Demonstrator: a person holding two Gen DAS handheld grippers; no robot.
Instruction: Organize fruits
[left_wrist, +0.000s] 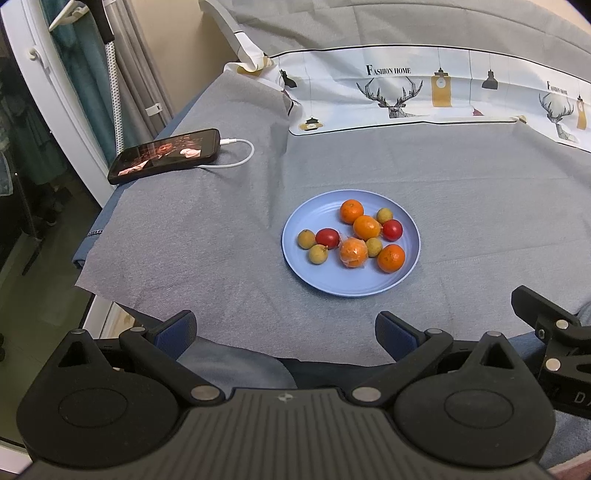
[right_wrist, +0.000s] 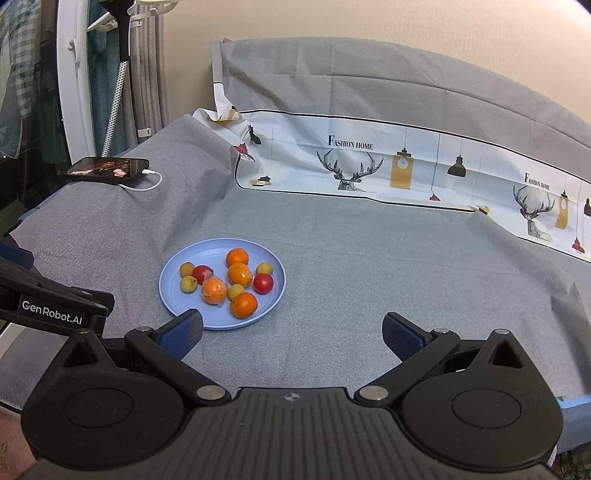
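Ten small fruits sit together on a blue plate (left_wrist: 295, 254) on the grey cloth (left_wrist: 406, 170) over the table: four oranges, one of them (left_wrist: 353, 252) in a clear wrapper, two red tomatoes (left_wrist: 327, 237) and four yellow-green round fruits (left_wrist: 306, 239). All are on the plate, touching or just beside one another.

Well beyond the plate, toward the far left corner of the cloth, a black phone (left_wrist: 166, 155) lies with its screen lit and a white cable (left_wrist: 240, 151) plugged into its end. Behind the plate a white printed sheet (left_wrist: 406, 92) with deer heads, lamps and the words "Fashion Home" runs along the back, partly tucked under a fold of the cloth. Nothing stands between the plate and either tool.

Both sets of tongs are spread wide and hold nothing. The left tongs (left_wrist: 284, 332) hang just short of the plate's near rim, with the plate straight ahead. The right tongs (right_wrist: 291, 332) hover to the right of the plate, the left pad (right_wrist: 181, 334) overlapping the plate's near rim in the picture; whether it touches cannot be told.

Only the right wrist view shows the cream wall behind the plate and the raised grey backing (right_wrist: 369, 74) against it. Only the left wrist view shows the dark floor past the table's left edge. Each view catches part of the other tool at its side.
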